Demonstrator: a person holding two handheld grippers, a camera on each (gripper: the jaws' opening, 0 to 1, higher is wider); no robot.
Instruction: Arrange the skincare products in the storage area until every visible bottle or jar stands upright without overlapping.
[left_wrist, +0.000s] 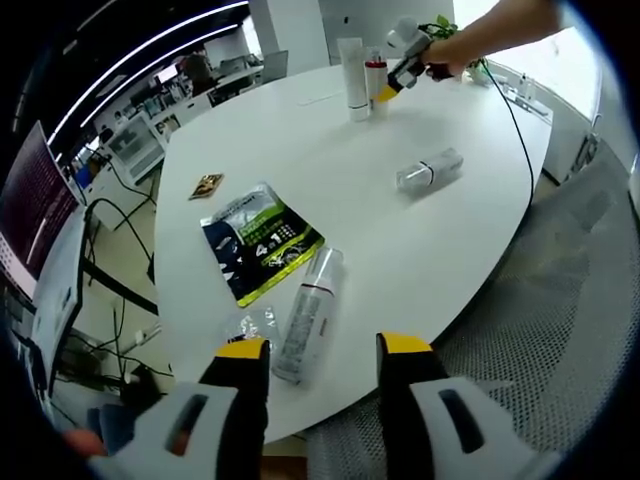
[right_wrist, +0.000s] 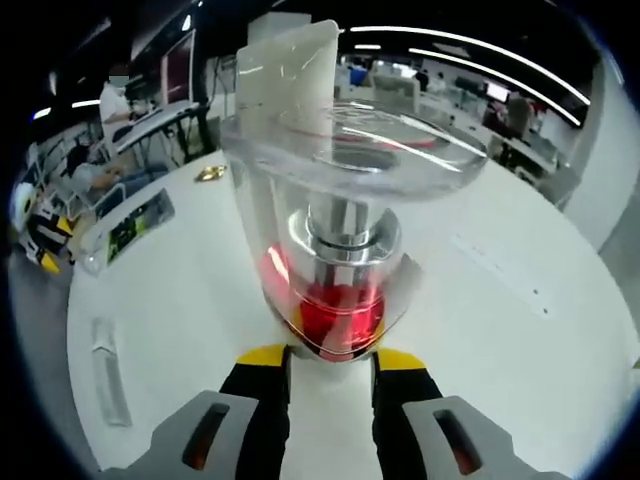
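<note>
The right gripper is clenched on the red-based bottle with the clear cap at the far side of the white table, just beside a tall white tube that stands upright. The risk I see is there — the two are so near that a tilted set-down, or the jaws spreading sideways, could knock the tube over. The left gripper hovers over the near edge with its fingers spread and nothing between them. Below it a clear bottle lies flat, one end against a green sachet, and another clear bottle lies on its side mid-table. Both look round and slick — a pinch off-centre could send either rolling, the near one possibly off the edge.
</note>
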